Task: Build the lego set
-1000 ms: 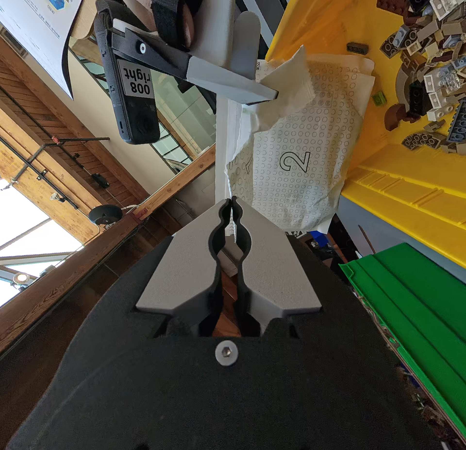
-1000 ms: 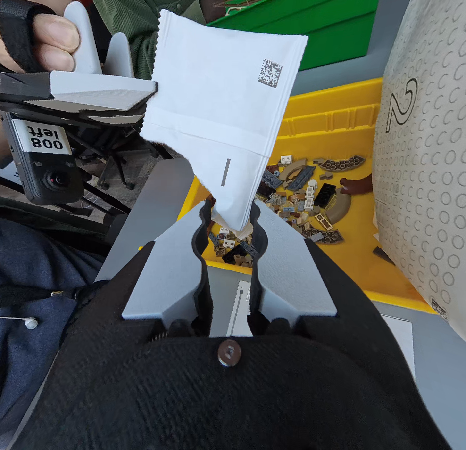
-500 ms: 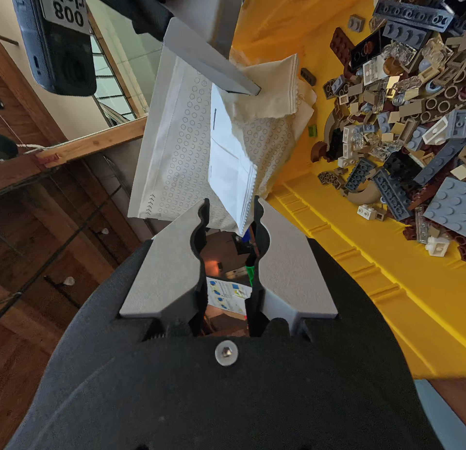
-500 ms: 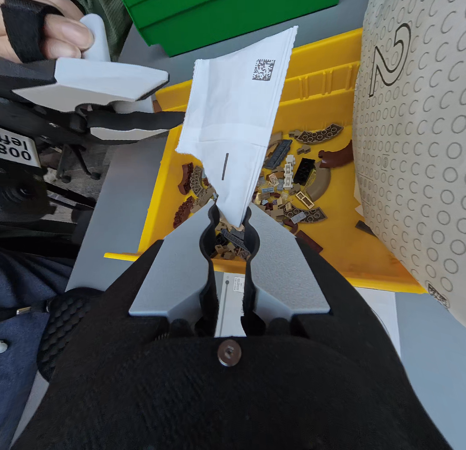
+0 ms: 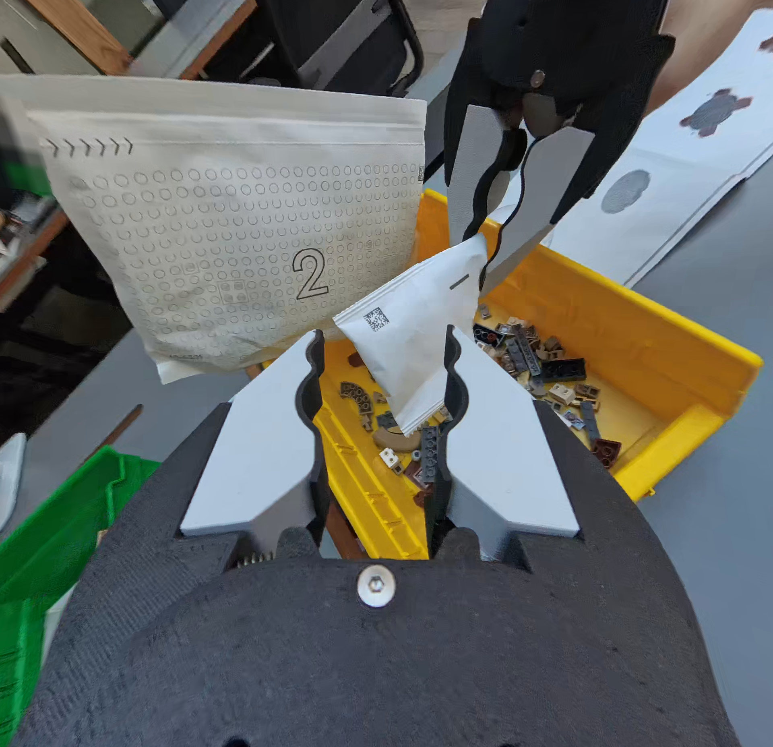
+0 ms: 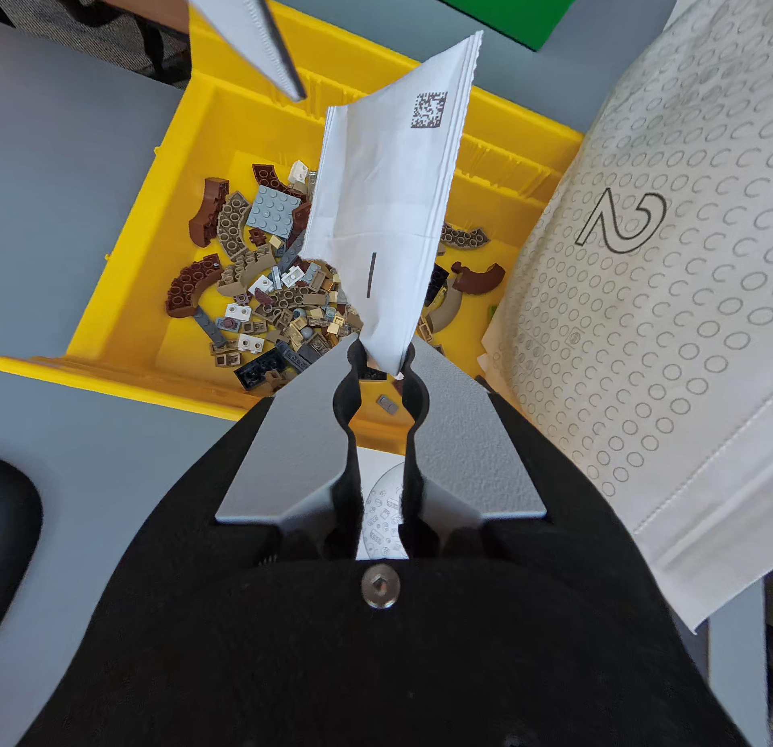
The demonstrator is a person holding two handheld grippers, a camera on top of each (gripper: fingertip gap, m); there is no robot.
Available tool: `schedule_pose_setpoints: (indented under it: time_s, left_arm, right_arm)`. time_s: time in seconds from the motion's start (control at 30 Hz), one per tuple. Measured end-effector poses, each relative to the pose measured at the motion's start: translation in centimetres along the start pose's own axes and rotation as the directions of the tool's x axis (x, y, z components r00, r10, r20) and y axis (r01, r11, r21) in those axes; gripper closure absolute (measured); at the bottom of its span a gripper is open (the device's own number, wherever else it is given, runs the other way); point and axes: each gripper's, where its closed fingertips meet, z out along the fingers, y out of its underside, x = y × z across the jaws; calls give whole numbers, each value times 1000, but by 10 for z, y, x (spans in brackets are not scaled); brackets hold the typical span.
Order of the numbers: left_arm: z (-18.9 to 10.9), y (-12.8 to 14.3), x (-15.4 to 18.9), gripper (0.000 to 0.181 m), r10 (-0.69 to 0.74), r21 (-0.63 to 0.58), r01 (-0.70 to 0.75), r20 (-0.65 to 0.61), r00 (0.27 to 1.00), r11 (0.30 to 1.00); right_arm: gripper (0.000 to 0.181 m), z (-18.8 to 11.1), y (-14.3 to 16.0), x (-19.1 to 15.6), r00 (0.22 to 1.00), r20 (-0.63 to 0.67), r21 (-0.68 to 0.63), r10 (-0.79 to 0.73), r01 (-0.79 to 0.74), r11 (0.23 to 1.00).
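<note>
My right gripper (image 6: 382, 361) is shut on one end of a small white paper bag (image 6: 389, 208) and holds it above the yellow bin (image 6: 125, 375). Several loose brown, tan and grey lego pieces (image 6: 267, 292) lie in the bin. In the left wrist view the right gripper (image 5: 477, 262) comes from above, and the small bag (image 5: 410, 338) hangs from it over the pieces (image 5: 531, 358). My left gripper (image 5: 382, 338) is open and empty, its fingers on either side of the bag's lower part. One left finger (image 6: 267, 36) shows at the top of the right wrist view.
A large white bag with a number on it (image 5: 234, 233) stands at the bin's edge and fills the right of the right wrist view (image 6: 648, 287). A green bin (image 5: 54, 538) sits near the left gripper. A printed instruction sheet (image 5: 669, 174) lies on the grey table beyond the yellow bin (image 5: 627, 321). The gap from one gripper's tips to the other's is roughly 10 centimetres.
My left gripper let go of the small bag, opened wide and swung round to look down on the bin. My right gripper closed on the bag and now holds it alone.
</note>
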Motion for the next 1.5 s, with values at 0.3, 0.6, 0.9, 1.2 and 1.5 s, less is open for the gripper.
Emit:
schedule_pose_setpoints:
  time_s: [0.3, 0.6, 0.9, 1.2, 1.5]
  left_arm:
    - [1, 3, 9, 175, -243, 38, 268, -309, 919, 963]
    - [8, 22, 19, 181, -144, 0, 149, -265, 953, 989]
    - [-10, 31, 16, 181, -133, 75, 146, -158, 978, 986]
    - [-16, 31, 20, 181, -149, 119, 171, -179, 972, 978]
    - [-22, 20, 23, 181, -166, 168, 208, -233, 958, 964]
  right_arm:
    - [169, -4, -6, -2, 964, -98, 29, -249, 253, 967]
    - [149, 3, 6, 7, 958, -98, -36, -270, 268, 963]
    - [137, -4, -1, 12, 945, -112, -64, -308, 302, 951]
    - [134, -7, -16, 12, 979, -112, 57, -171, 178, 982]
    - [151, 3, -15, 13, 971, -145, 45, -192, 200, 979]
